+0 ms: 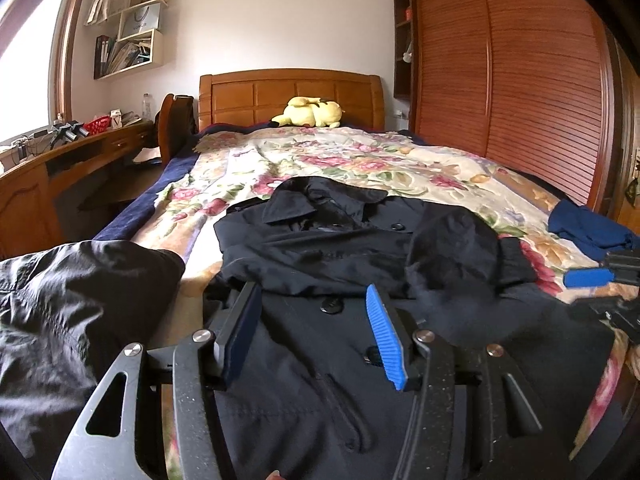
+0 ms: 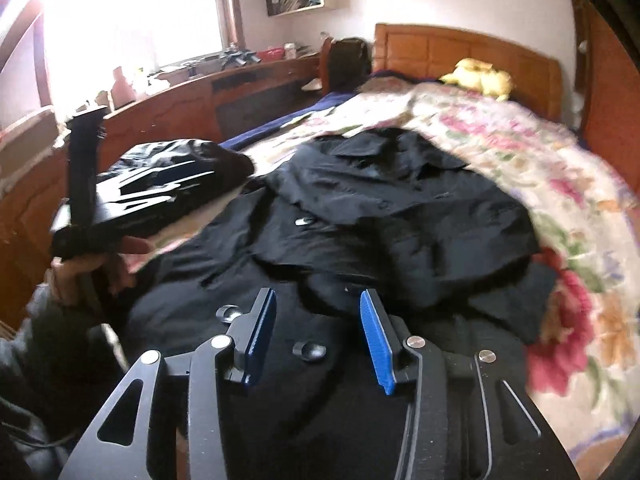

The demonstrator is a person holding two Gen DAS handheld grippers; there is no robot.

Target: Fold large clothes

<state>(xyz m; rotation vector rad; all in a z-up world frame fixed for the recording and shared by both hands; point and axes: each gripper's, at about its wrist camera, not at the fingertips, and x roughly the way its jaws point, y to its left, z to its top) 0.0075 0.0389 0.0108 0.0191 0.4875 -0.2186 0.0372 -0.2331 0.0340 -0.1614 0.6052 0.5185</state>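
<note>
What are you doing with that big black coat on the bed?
A person is folding a large black coat spread on the flowery bedspread. They hold a gripper in each hand. Both the left gripper and the right gripper hover open over the coat's lower part, gripping nothing. The sleeves look already folded in across the front. Another dark garment lies at the left, a blue cloth at the right, and a yellow plush toy sits by the headboard.
</note>
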